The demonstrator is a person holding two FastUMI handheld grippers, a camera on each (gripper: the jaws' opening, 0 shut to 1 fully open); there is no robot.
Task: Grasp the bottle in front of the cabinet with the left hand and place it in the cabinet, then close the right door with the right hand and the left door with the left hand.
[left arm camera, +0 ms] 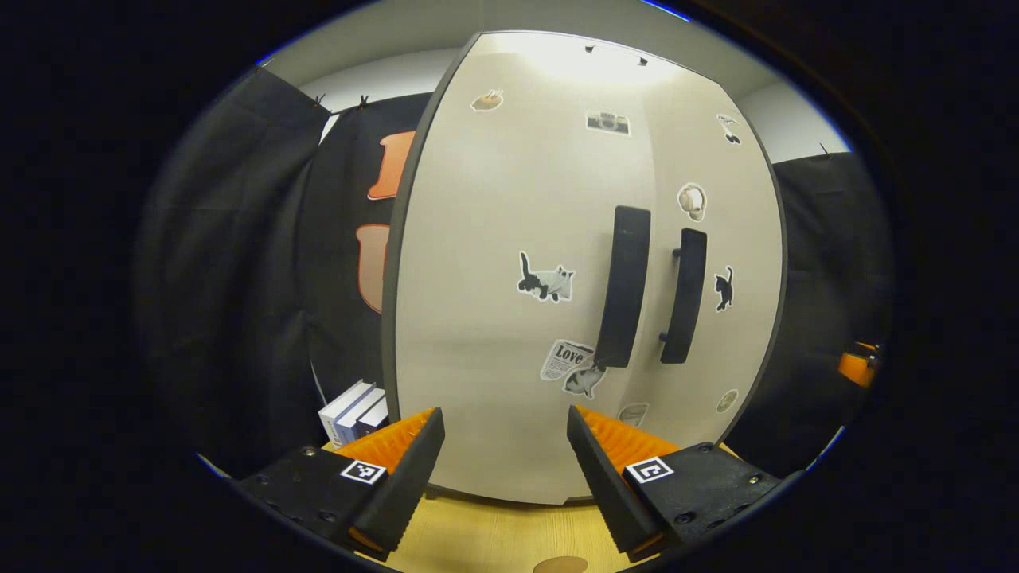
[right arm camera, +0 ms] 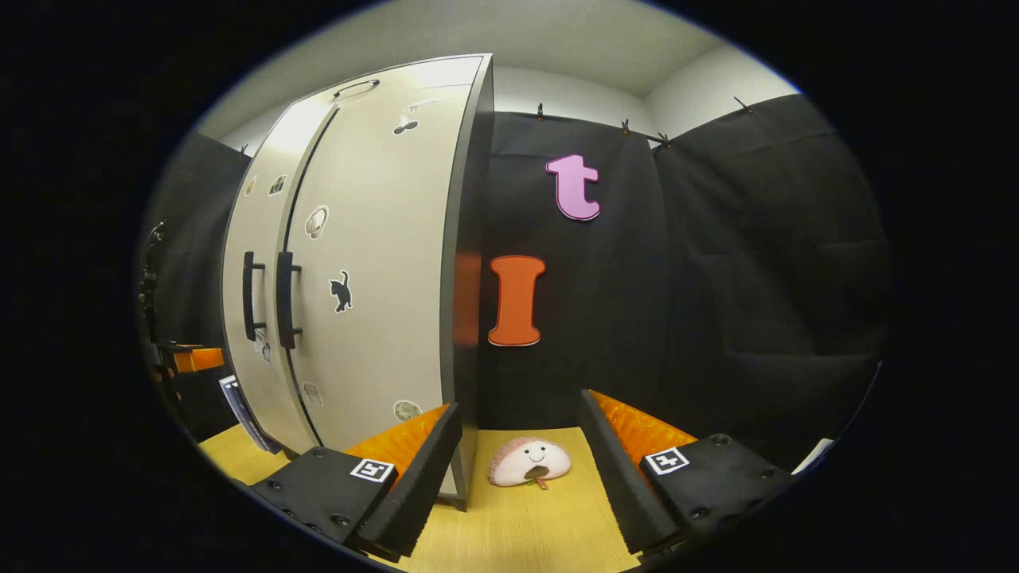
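Cream cabinet (left arm camera: 509,263) faces you with both doors closed, black handles (left arm camera: 625,285) side by side; you cannot see the bottle. Your left gripper (left arm camera: 505,469) and right gripper (right arm camera: 517,469) hold their fingers wide, empty, above the wooden counter (left arm camera: 493,533)

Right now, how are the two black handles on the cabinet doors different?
In the left gripper view, the left handle looks wider and reaches higher than the right handle. The right handle's mounting posts show; the left handle's do not. Both are black, upright bars, side by side where the closed doors meet.
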